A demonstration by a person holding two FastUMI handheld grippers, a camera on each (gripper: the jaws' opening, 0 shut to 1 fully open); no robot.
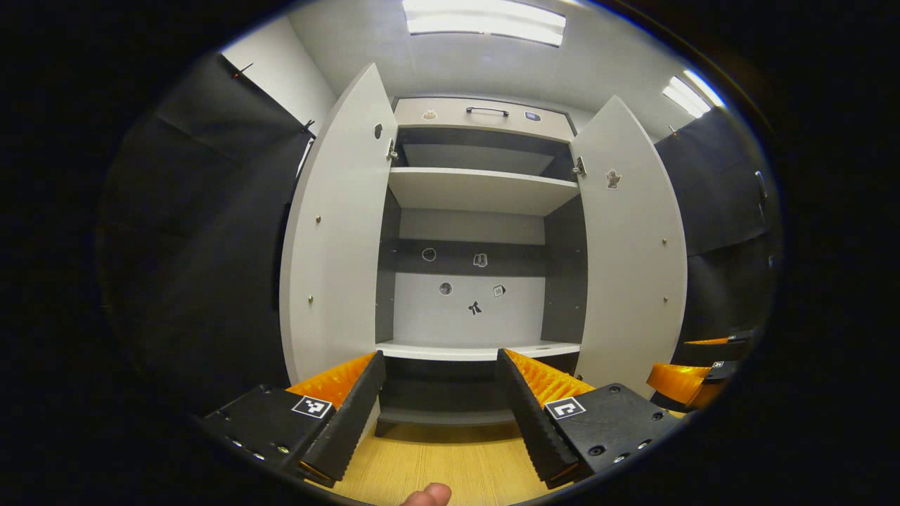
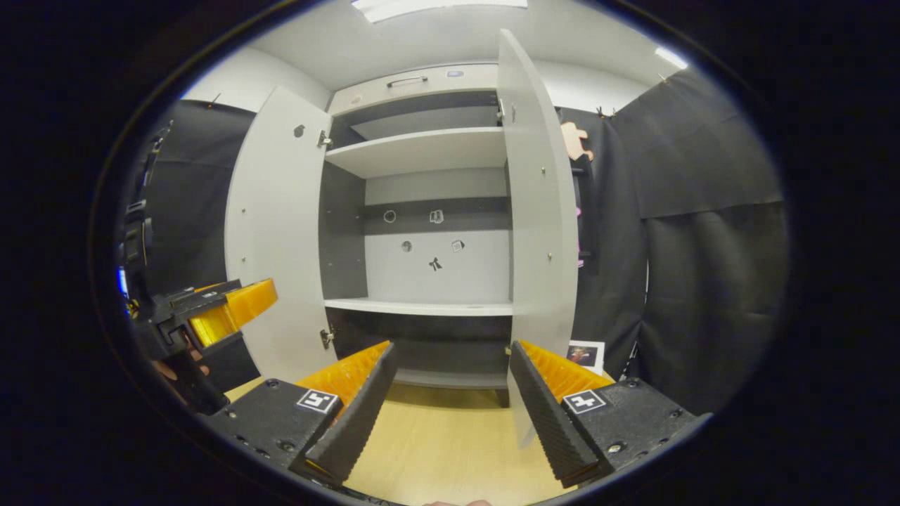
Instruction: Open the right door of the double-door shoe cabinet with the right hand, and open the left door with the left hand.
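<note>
We face a shoe cabinet [image 1: 485,119] with both of its doors swung open. In the left gripper view, the left door [image 1: 337,232] stands out to the left and the right door [image 1: 633,253] to the right, and we look straight in between them. Inside we see an upper shelf [image 1: 478,188] and a lower shelf [image 1: 478,349], with a few small stickers [image 1: 475,307] on the back panel. A dark handle [image 1: 486,110] sits on the panel along the cabinet's top.

The left gripper [image 1: 441,400] sits at the bottom of its own view, fingers spread wide apart with nothing between them, above a wooden floor [image 1: 450,464]. A fingertip [image 1: 427,495] peeks in at the bottom edge. The right gripper [image 1: 692,372] appears at the right edge, just beside the right door.

In the right gripper view, the right gripper's fingers are likewise wide apart and hold nothing. The right door's edge stands just ahead of them. The left gripper appears at the left edge, held by a hand [image 2: 179,369], in front of the left door. Black cloth [image 2: 703,232] hangs to the right.
</note>
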